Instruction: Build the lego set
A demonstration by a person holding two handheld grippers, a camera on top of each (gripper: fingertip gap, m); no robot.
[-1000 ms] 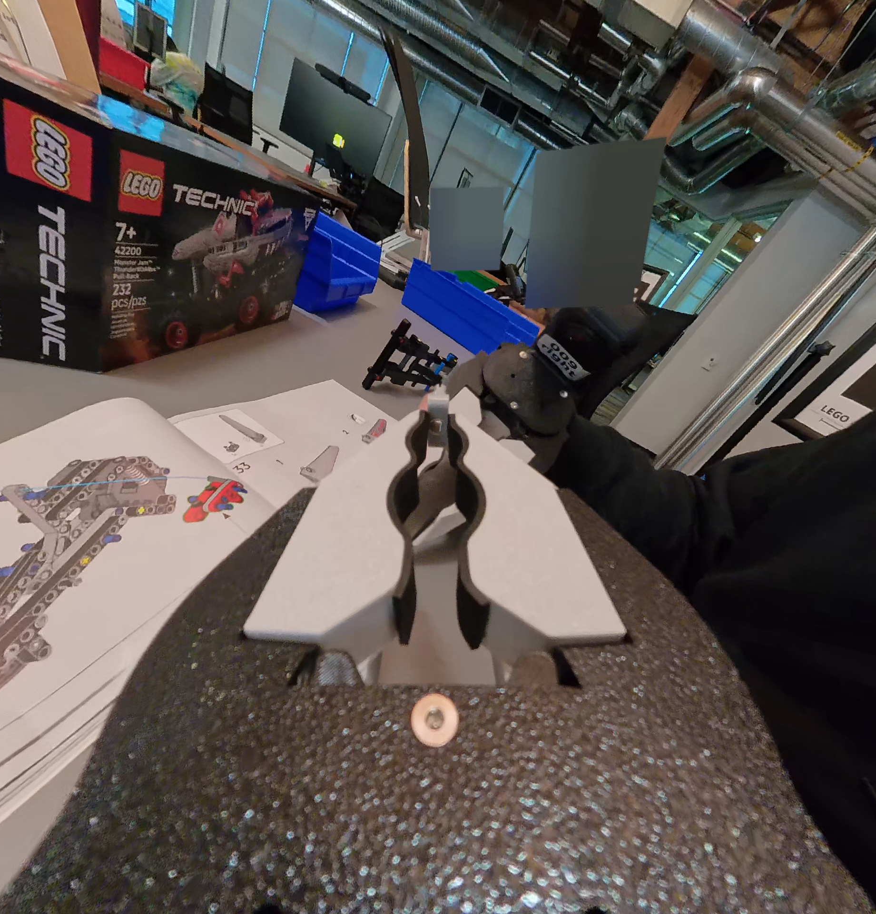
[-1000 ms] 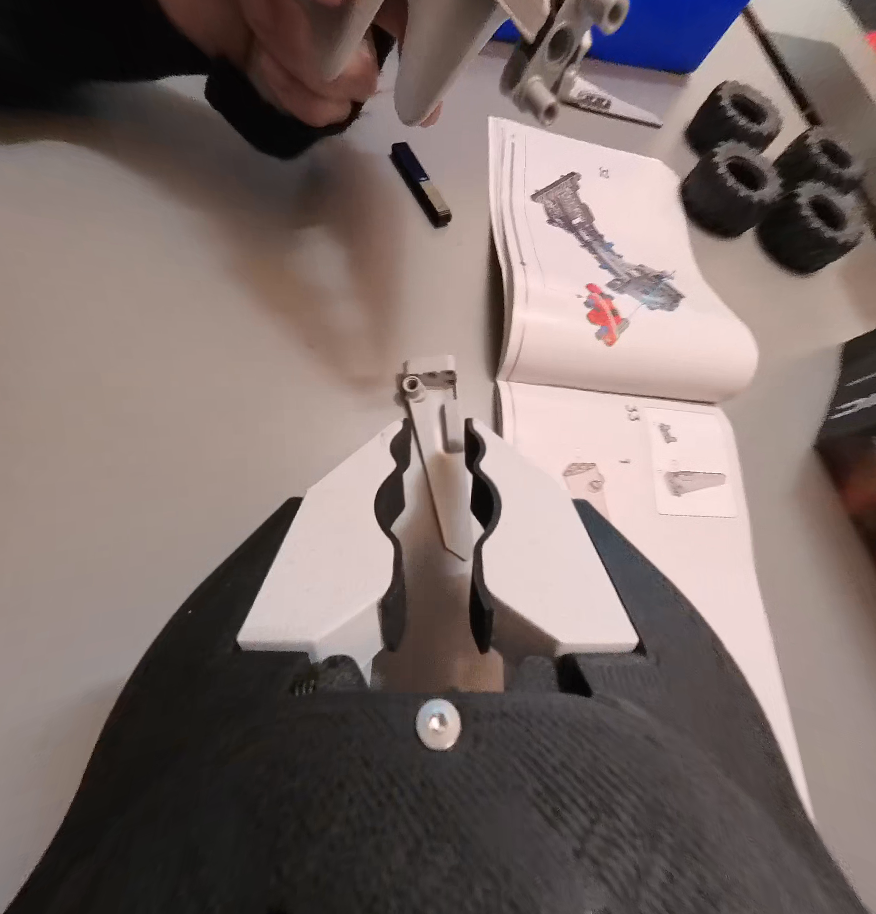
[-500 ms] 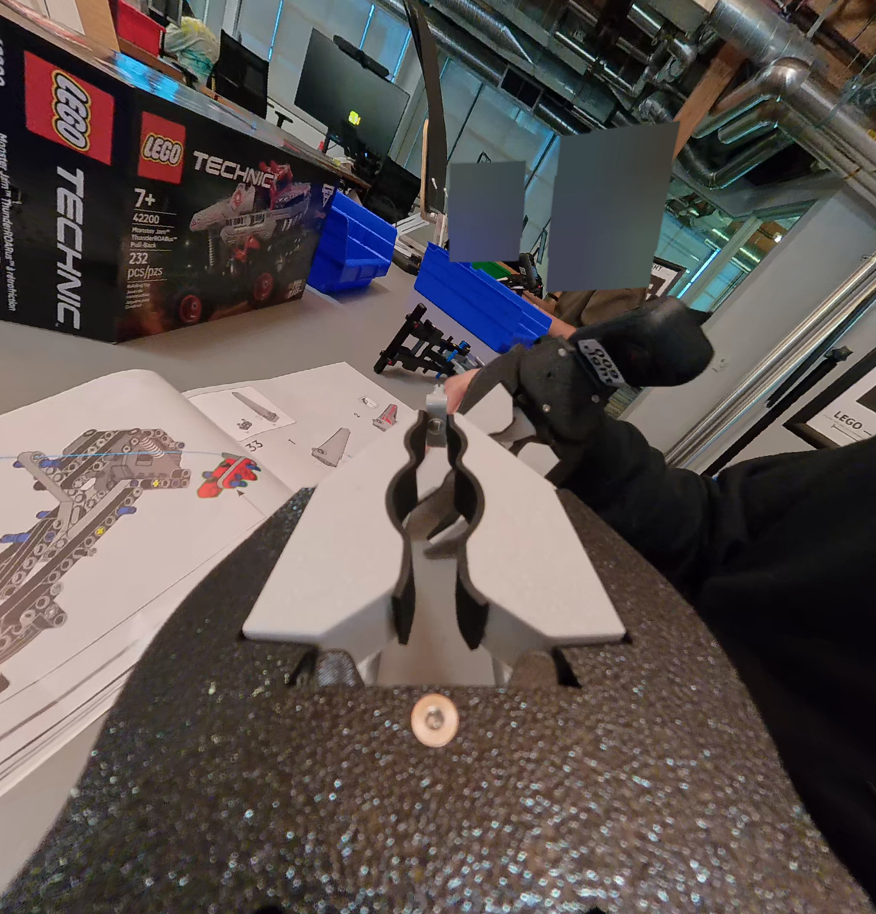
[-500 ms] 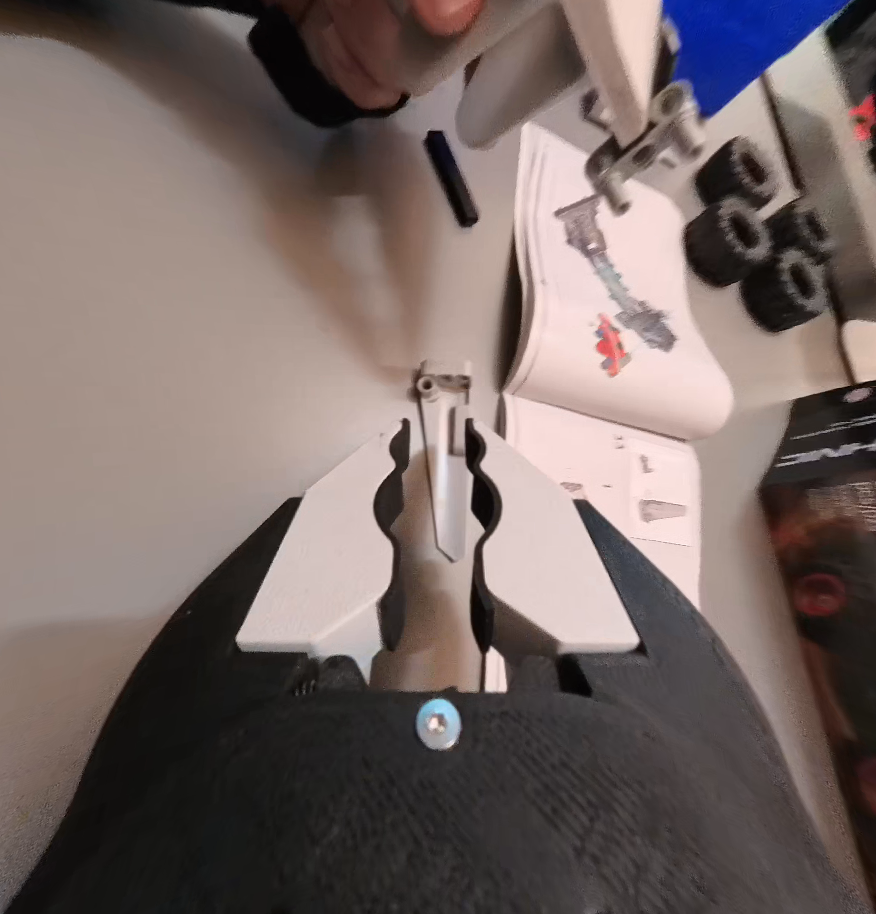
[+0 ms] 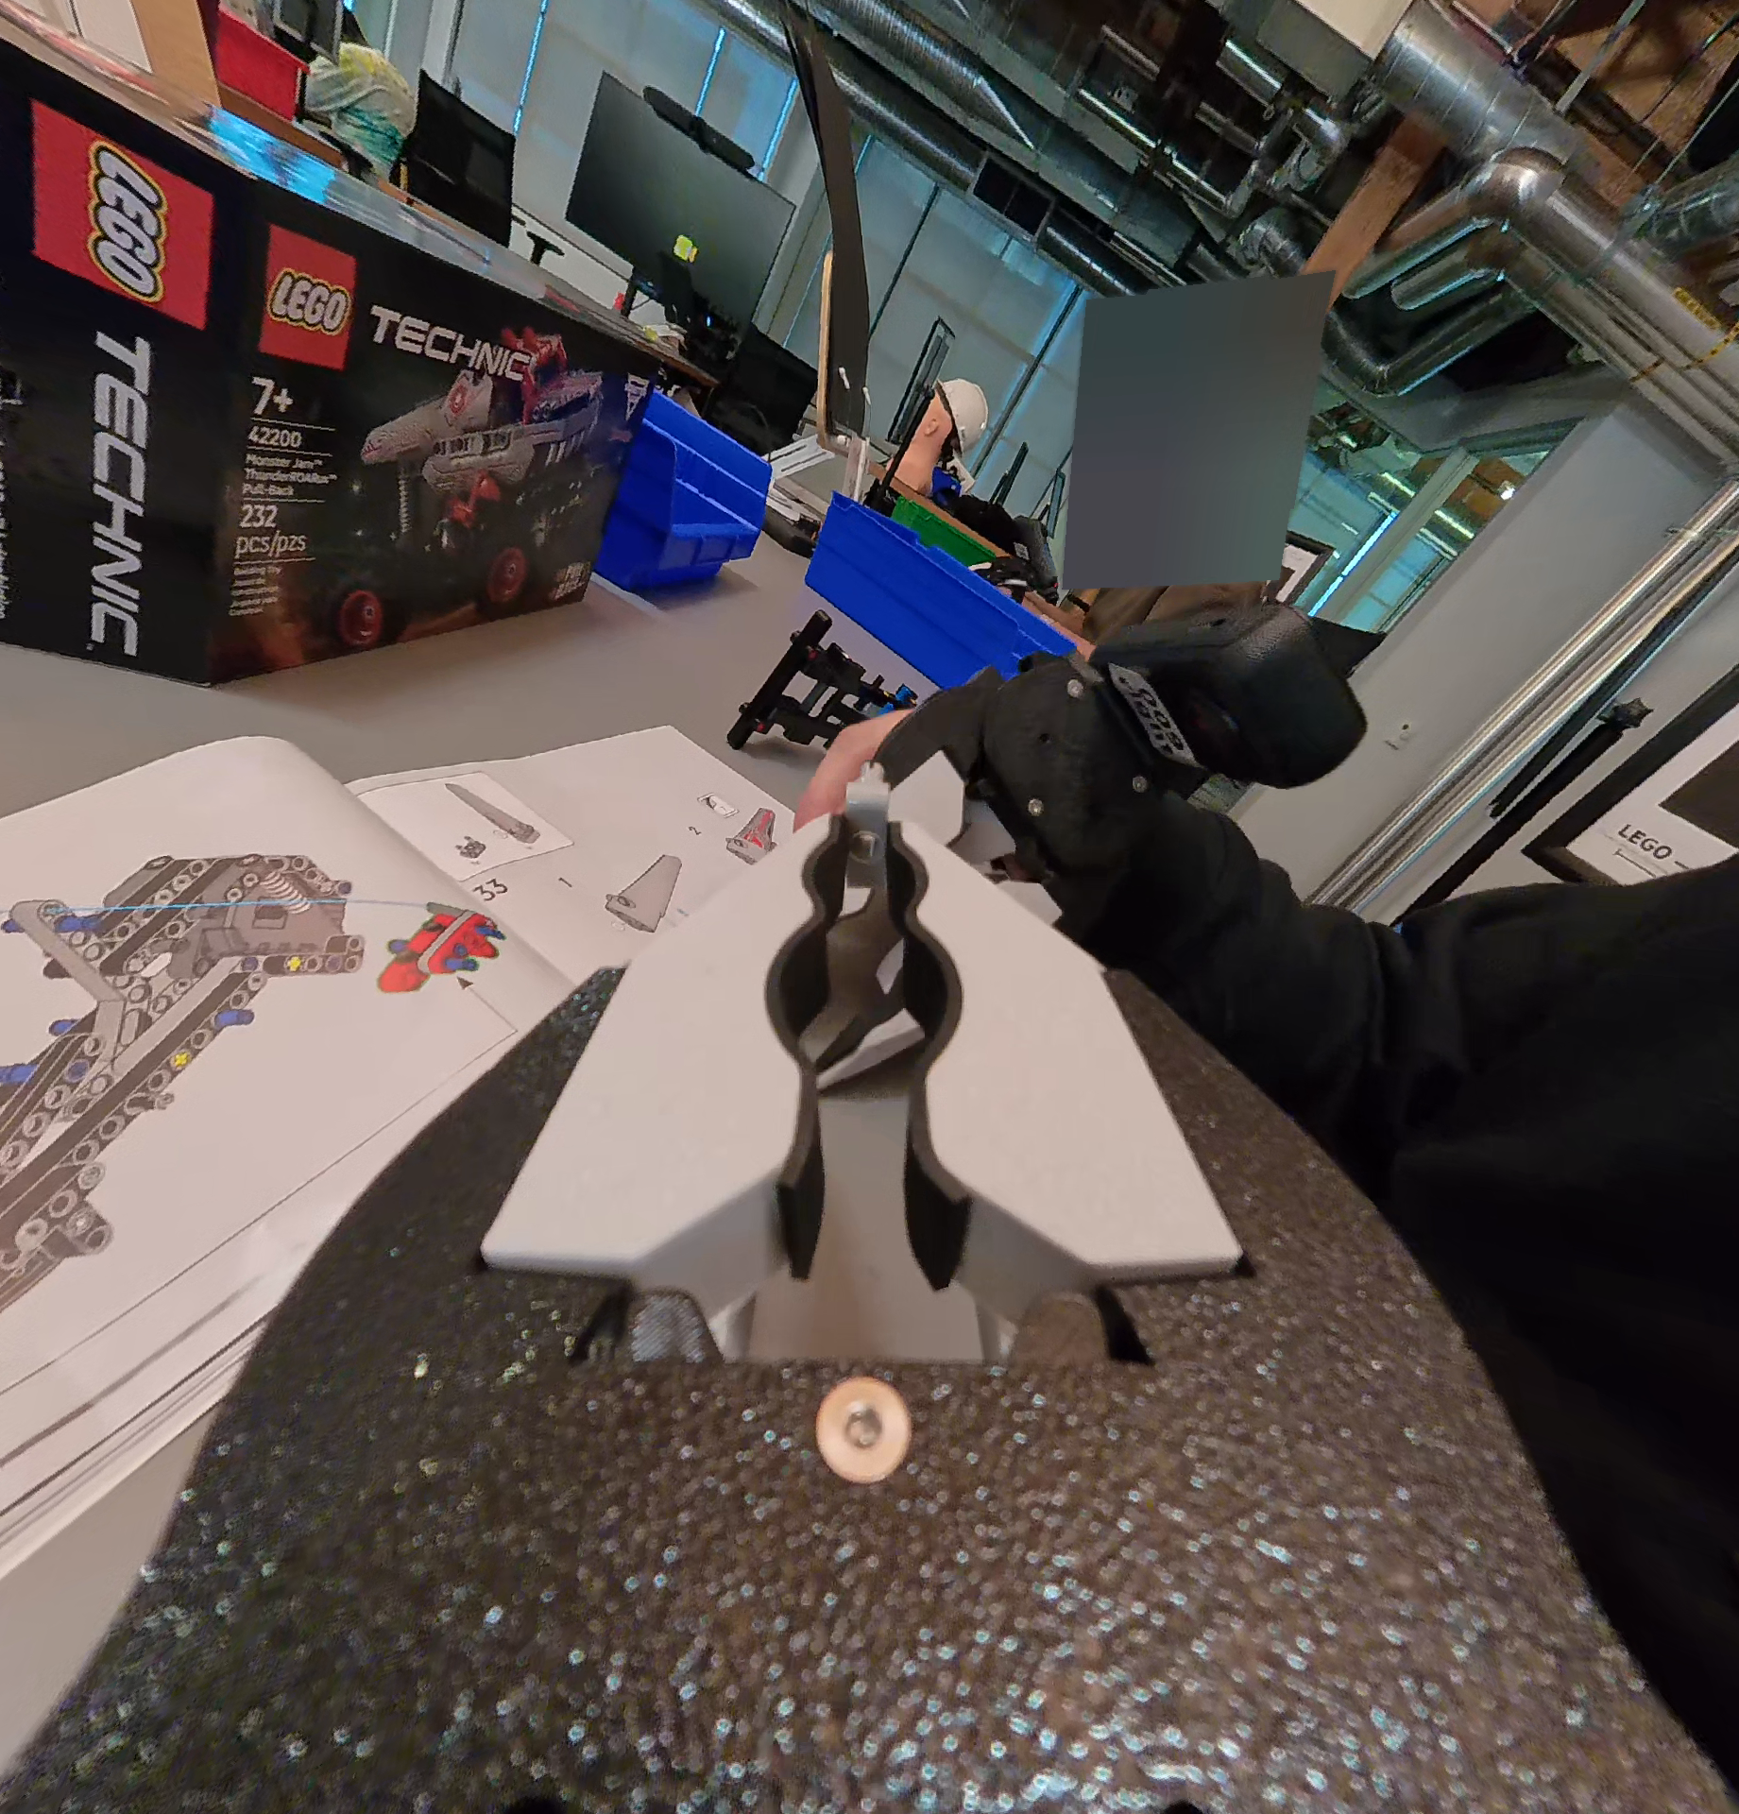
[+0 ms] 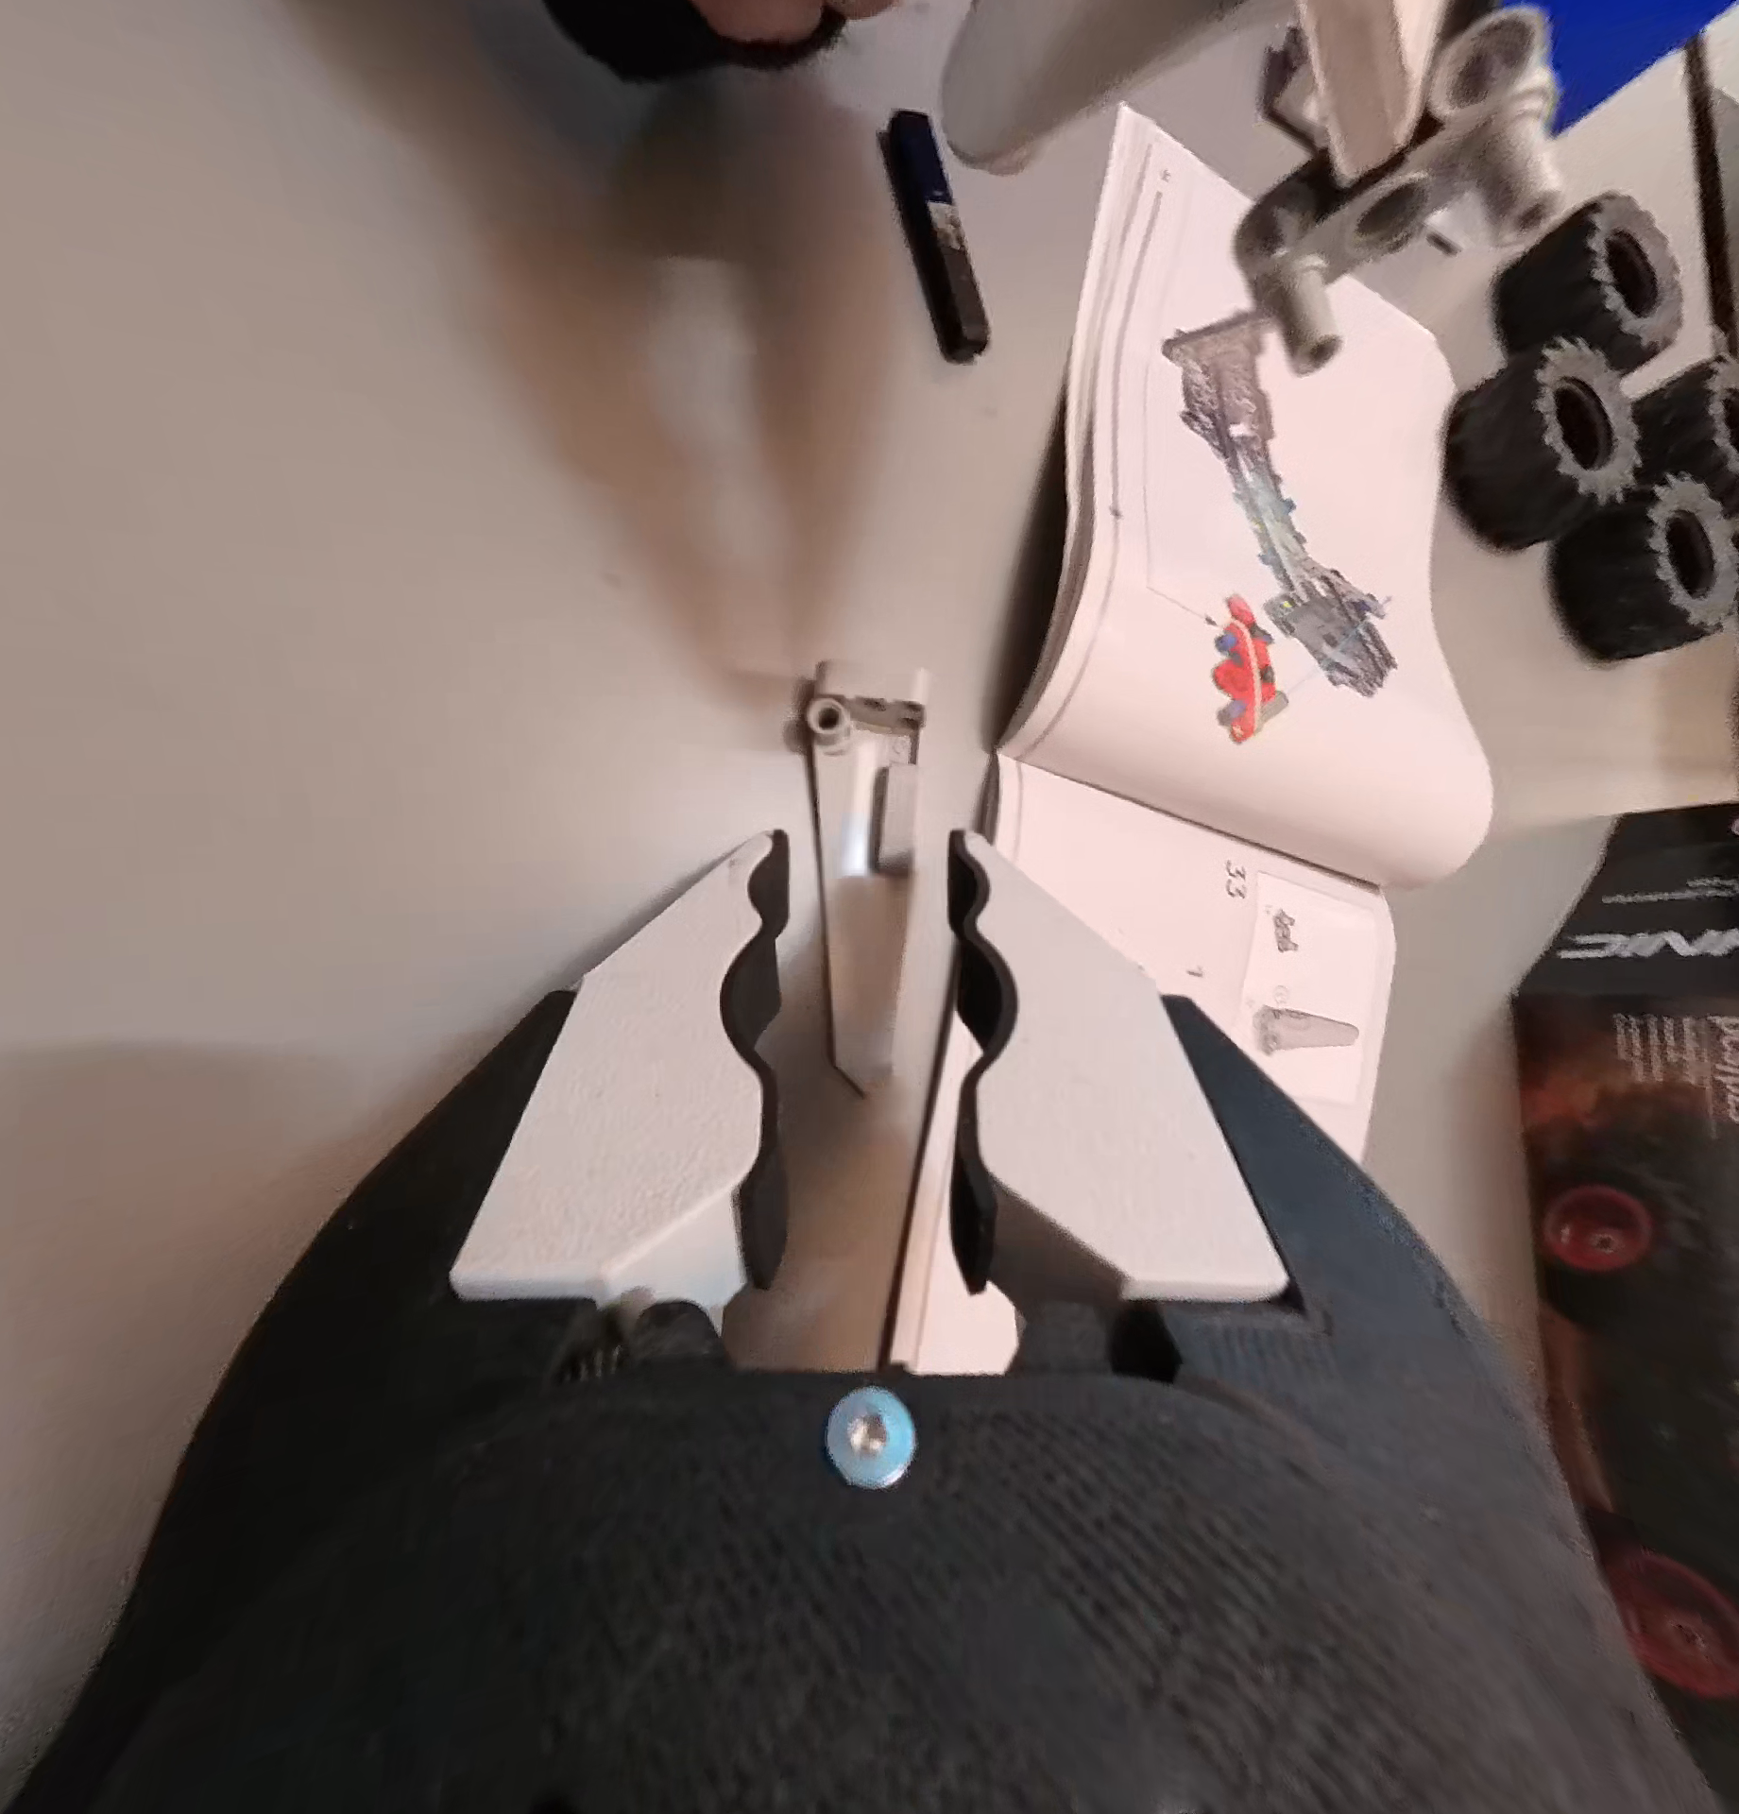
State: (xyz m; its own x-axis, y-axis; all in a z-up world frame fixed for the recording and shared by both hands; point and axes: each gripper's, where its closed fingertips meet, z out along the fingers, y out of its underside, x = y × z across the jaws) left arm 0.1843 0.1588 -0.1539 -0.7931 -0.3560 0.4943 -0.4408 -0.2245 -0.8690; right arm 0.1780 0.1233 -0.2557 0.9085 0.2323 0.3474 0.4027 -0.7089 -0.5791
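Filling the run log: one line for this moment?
left gripper: shut on grey connector | right gripper: open around grey panel on table

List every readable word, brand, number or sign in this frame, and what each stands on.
I do not quote writing, so these are the things that bear it:
Black box: red logo squares, white lettering and numbers, legible.
Open booklet: a page number and small step numbers, legible.
Wall sign: one short word under a black-and-white pattern, legible.
White tag on a black housing: too small to read.
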